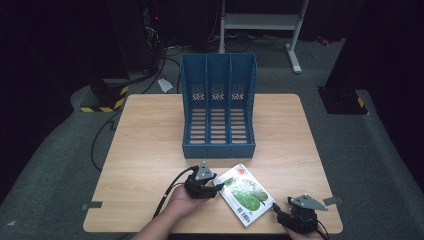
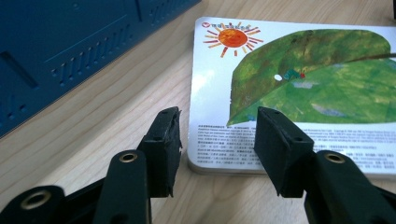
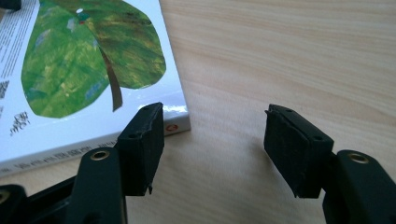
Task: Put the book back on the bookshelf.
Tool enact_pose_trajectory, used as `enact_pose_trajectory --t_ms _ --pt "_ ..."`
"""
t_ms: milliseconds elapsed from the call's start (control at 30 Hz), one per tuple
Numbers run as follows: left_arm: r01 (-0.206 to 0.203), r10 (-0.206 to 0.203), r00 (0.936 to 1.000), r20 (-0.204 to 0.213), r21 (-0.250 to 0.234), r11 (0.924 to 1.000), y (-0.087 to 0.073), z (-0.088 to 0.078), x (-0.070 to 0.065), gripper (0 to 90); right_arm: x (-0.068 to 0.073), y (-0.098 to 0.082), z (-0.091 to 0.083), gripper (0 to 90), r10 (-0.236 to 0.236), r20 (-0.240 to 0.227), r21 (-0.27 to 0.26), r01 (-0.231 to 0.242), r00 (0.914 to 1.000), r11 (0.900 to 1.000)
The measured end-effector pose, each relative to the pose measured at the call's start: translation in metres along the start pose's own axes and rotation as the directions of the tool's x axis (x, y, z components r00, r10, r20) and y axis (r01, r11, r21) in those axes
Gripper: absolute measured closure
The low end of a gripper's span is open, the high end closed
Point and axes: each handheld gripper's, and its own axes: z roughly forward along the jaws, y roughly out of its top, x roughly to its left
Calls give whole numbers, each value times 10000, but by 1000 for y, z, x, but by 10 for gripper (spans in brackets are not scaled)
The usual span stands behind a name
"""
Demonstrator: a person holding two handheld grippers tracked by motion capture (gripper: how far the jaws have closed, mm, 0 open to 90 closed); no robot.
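A picture book (image 1: 246, 194) with a green leaf and an orange sun on its white cover lies flat near the table's front edge. My left gripper (image 1: 218, 186) sits at the book's left end, held in a hand. In the left gripper view its jaws (image 2: 217, 135) stand open astride a corner of the book (image 2: 289, 93), and neither pad presses on it. My right gripper (image 1: 276, 206) sits at the book's lower right corner. In the right gripper view it is open (image 3: 215, 135), its left jaw just in front of the book's corner (image 3: 84, 70) and its right jaw over bare wood.
A blue three-slot file rack (image 1: 218, 105) stands upright in the middle of the wooden table (image 1: 145, 150), just behind the book, and its wall (image 2: 56, 46) is close on the left gripper's left. Bare wood lies to either side of the rack.
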Motion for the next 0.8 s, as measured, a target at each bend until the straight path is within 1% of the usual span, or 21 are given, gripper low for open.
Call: enact_pose_trajectory --t_ms 33,100,133,233,300,433,467,533,567,633,667,700,733,800 --pt "0 0 10000 0 0 10000 0 0 0 505 0 2 1 378 0 -8 2 0 10000 10000" --pt "132 -132 9999 -58 -9 9999 -4 -5 3 508 2 7 4 391 -32 -12 -5 32 10000 10000" --pt "132 -132 9999 -58 -9 9999 -4 -5 3 512 2 7 4 391 -32 -12 -5 32 10000 10000" --pt "336 -336 9994 -61 20 9994 -11 -13 4 514 5 15 12 400 -19 -8 18 19 10000 10000" --pt "388 -388 9992 -62 29 9992 -13 -16 4 516 7 19 16 407 -73 -81 52 74 9999 10000" --pt "477 -477 9988 -118 29 9989 -20 -25 5 517 15 27 24 423 -244 -12 143 244 9997 9996" --pt "477 -477 9988 -118 29 9989 -20 -25 5 517 15 27 24 423 -244 -12 143 244 9997 9996" --pt "630 -629 9979 -163 19 9980 -25 -30 6 517 19 32 29 432 -380 -14 166 381 9993 9991" --pt "677 -676 9974 -249 23 9977 -29 -35 8 517 23 37 33 439 -433 -23 223 433 9991 9988" --pt "741 -741 9968 -305 -1 9972 -31 -38 8 517 25 39 35 441 -464 -42 234 465 9989 9986" --pt "835 -836 9955 -442 -42 9965 -35 -43 10 517 30 44 40 449 -658 -141 269 661 9977 9974" --pt "835 -836 9955 -442 -42 9965 -35 -43 10 518 30 44 40 449 -658 -141 269 661 9977 9974" --pt "977 -980 9933 -605 -75 9952 -40 -49 12 517 35 48 45 459 -789 -180 290 794 9967 9964" --pt "1060 -1064 9913 -769 -97 9943 -44 -55 14 518 39 52 49 463 -874 -244 295 881 9959 9957"
